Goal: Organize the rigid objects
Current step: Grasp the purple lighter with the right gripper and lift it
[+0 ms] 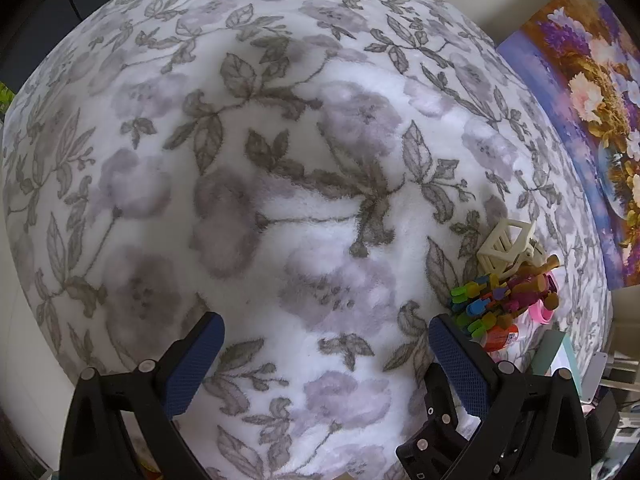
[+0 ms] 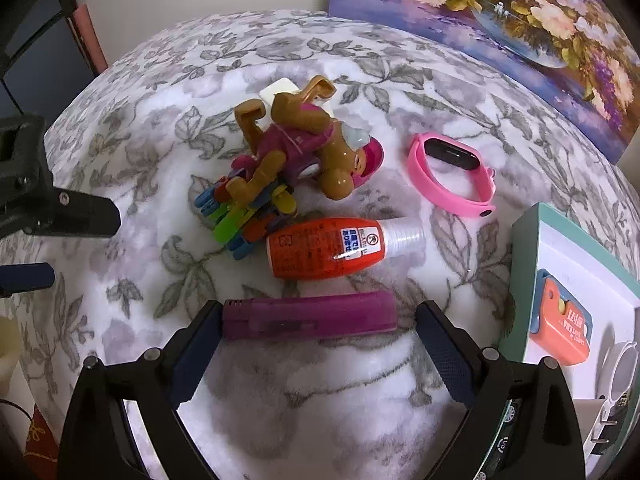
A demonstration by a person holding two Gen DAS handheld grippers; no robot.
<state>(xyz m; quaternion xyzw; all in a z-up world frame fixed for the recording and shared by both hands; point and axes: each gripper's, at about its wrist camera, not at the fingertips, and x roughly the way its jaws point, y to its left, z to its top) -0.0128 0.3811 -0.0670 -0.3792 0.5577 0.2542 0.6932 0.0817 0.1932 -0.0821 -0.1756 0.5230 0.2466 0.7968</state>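
Note:
A purple lighter-shaped stick [image 2: 310,316] lies on the floral blanket [image 2: 360,380], crosswise between the fingertips of my open right gripper [image 2: 319,312]; its left end touches the left pad. Just beyond it lie an orange bottle [image 2: 320,250], a heap of coloured clips [image 2: 240,216], a brown toy dog in magenta [image 2: 304,148] and a pink wristband [image 2: 452,176]. My left gripper [image 1: 326,320] hangs open over bare blanket [image 1: 280,200] with nothing between its fingers. The same heap of clips [image 1: 476,304] sits beside its right finger, together with a cream lattice cube [image 1: 504,244].
A white box with a teal rim [image 2: 532,240] stands at the right blanket edge and holds an orange card-like item [image 2: 560,320]. A flower painting [image 2: 520,12] leans behind the blanket. A cream block [image 2: 280,90] pokes out behind the toy dog.

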